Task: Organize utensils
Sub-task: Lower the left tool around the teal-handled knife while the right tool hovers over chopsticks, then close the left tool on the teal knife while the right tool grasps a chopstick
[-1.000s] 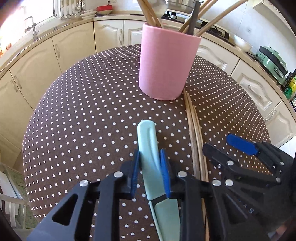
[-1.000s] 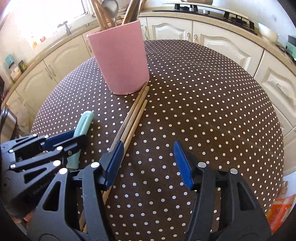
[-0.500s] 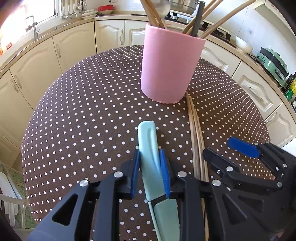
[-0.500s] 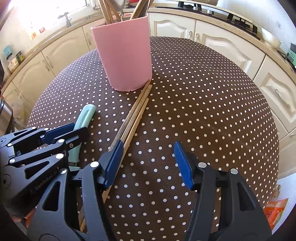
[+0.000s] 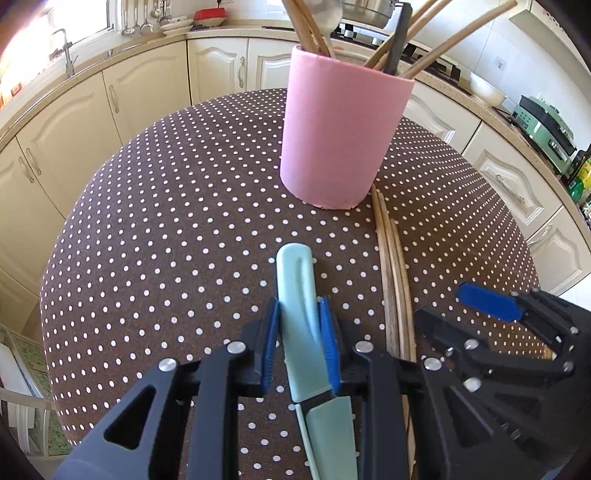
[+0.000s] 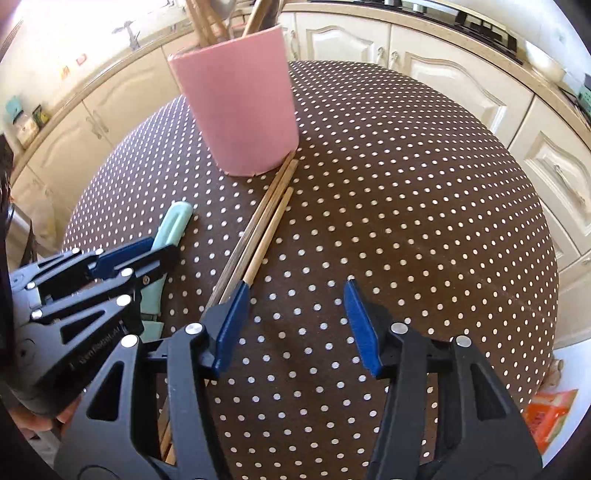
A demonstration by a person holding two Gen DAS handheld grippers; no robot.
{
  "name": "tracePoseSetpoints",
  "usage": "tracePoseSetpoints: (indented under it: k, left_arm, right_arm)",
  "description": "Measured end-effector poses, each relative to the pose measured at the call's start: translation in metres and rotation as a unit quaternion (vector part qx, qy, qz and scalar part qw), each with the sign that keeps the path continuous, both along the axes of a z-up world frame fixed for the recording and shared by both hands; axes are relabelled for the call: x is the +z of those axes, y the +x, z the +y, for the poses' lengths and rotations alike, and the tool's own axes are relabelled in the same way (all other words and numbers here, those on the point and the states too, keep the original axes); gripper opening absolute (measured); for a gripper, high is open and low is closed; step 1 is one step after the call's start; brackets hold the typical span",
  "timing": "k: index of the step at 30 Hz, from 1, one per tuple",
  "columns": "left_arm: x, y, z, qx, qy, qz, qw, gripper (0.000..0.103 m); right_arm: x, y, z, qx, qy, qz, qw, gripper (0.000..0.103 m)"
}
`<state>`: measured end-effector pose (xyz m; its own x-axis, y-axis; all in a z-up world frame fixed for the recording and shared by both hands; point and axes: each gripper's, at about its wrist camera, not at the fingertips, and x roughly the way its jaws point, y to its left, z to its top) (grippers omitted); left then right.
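Observation:
My left gripper (image 5: 299,332) is shut on the handle of a pale green knife (image 5: 295,284), whose handle end points toward the pink utensil holder (image 5: 340,133). Three wooden chopsticks (image 5: 391,266) lie on the dotted tablecloth just right of the knife, running up to the holder's base. In the right wrist view my right gripper (image 6: 295,325) hovers over bare cloth, jaws closing slightly with nothing between them. The chopsticks (image 6: 266,221) pass just outside its left pad. The knife (image 6: 175,225) and left gripper (image 6: 147,251) show at the left, the holder (image 6: 240,103) beyond.
The holder carries several wooden utensils, a black handle and a metal ladle (image 5: 325,14). The round brown dotted table (image 6: 406,184) drops off on all sides. Cream kitchen cabinets (image 5: 110,96) ring it. An orange item (image 6: 546,413) lies on the floor at the right.
The right wrist view has tipped a little, bringing the holder closer to centre. Its jaws have narrowed slightly. The left gripper keeps its hold on the knife and has barely moved.

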<state>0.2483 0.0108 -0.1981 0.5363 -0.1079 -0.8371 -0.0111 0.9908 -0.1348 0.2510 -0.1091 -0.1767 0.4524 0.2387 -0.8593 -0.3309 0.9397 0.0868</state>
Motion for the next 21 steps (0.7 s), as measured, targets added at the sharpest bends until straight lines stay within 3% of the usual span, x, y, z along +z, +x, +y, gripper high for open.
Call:
tracePoseSetpoints:
  k: [4,9,21]
  left_arm:
    - [-0.001,-0.003,0.004,-0.003,0.0,-0.002,1.0,0.023]
    - [-0.001,-0.005,0.014,-0.005,-0.018,0.002,0.9998,0.023]
    - [-0.001,-0.005,0.029,-0.005,-0.024,0.001,0.9997,0.023]
  right_arm:
    - [-0.003,0.0,0.012,0.003,-0.019,-0.007,1.0,0.053]
    - [0.003,-0.005,0.006,-0.01,0.013,-0.019,1.0,0.053]
    - [-0.003,0.009,0.022,0.001,-0.013,-0.002,1.0,0.053]
